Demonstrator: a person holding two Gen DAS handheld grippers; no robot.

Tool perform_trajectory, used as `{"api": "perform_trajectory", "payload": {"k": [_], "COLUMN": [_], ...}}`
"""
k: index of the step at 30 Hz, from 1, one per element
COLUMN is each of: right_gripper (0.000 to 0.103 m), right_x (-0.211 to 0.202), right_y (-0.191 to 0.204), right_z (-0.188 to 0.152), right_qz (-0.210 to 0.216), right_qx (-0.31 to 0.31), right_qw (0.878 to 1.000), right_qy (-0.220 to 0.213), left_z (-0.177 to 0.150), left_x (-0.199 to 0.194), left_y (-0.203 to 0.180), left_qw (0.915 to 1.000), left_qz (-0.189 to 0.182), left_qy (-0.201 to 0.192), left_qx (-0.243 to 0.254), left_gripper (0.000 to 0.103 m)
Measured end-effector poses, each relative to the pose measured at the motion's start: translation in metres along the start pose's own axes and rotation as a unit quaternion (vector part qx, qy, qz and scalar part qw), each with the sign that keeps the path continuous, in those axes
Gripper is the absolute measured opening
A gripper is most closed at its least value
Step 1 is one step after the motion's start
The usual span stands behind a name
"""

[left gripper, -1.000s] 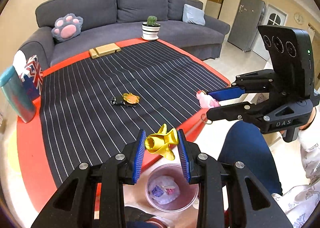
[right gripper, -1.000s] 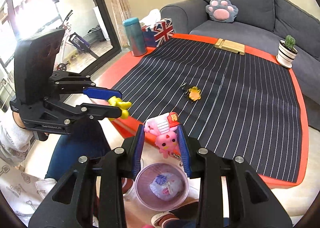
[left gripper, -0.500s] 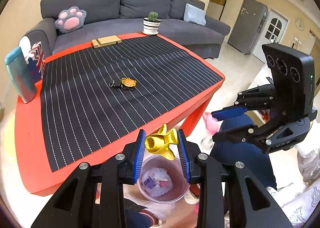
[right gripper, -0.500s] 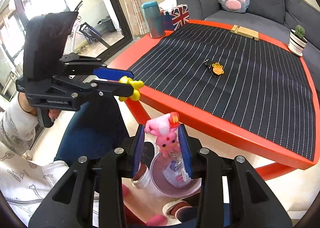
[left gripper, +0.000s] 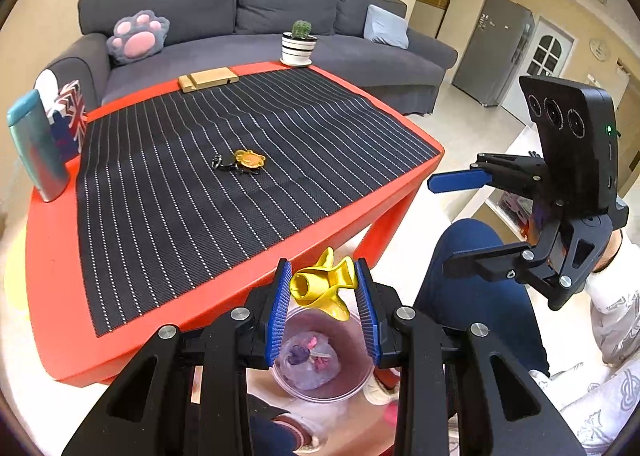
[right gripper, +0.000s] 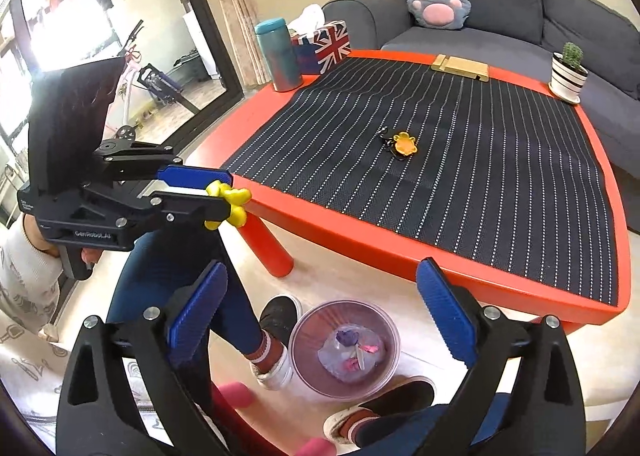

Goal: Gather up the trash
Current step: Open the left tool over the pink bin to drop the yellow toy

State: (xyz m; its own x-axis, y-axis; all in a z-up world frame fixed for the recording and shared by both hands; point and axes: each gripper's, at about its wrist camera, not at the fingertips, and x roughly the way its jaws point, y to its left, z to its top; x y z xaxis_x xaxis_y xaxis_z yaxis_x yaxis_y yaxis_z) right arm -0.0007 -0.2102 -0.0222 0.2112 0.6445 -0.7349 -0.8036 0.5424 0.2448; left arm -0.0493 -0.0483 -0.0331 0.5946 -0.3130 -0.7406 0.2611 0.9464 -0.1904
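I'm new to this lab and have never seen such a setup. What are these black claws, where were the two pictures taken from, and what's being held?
No robot here: a person holds a two-finger claw in each hand, and each claw carries a wide-angle camera looking along its fingers. One picture comes from each claw, so each also shows the other.

The left gripper is shut on a yellow toy above the purple bin on the floor. The right gripper is opening with nothing between its jaws; a pink thing shows blurred low beside the bin.

On the red table lie a striped mat, an orange keychain, a potted cactus, a teal bottle, a flag-print tissue box and a wooden block.
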Motion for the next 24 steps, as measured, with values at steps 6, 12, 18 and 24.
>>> {"api": "perform_trajectory", "payload": {"k": [6,12,18,24], "right_gripper": [0.095,0.095,0.095,0.095], "right_x": [-0.007,-0.013,-0.021,-0.027], "right_y": [-0.006,-0.011,-0.015,-0.016], "right_z": [-0.002,-0.003,-0.005,-0.004], "right_qz": [-0.006,-0.017,-0.021,-0.021], "right_qx": [0.008,0.018,0.025,0.027], "right_qw": [1.000,1.000,0.999,0.999], "right_qy": [-0.007,-0.013,-0.022,-0.031], "left_z": [-0.001,0.000,-0.001,0.001], "left_x": [0.004,0.007,0.009,0.010], "left_y": [-0.005,-0.011,-0.017,-0.022], "left_qw": [1.0000,0.9998,0.9996,0.9994], "left_qz": [-0.006,-0.013,-0.020,-0.024], "left_qy": [0.004,0.005,0.008,0.008], "left_qx": [0.004,0.011,0.017,0.024], "left_gripper": [0.031,0.031,0.031,0.031]}}
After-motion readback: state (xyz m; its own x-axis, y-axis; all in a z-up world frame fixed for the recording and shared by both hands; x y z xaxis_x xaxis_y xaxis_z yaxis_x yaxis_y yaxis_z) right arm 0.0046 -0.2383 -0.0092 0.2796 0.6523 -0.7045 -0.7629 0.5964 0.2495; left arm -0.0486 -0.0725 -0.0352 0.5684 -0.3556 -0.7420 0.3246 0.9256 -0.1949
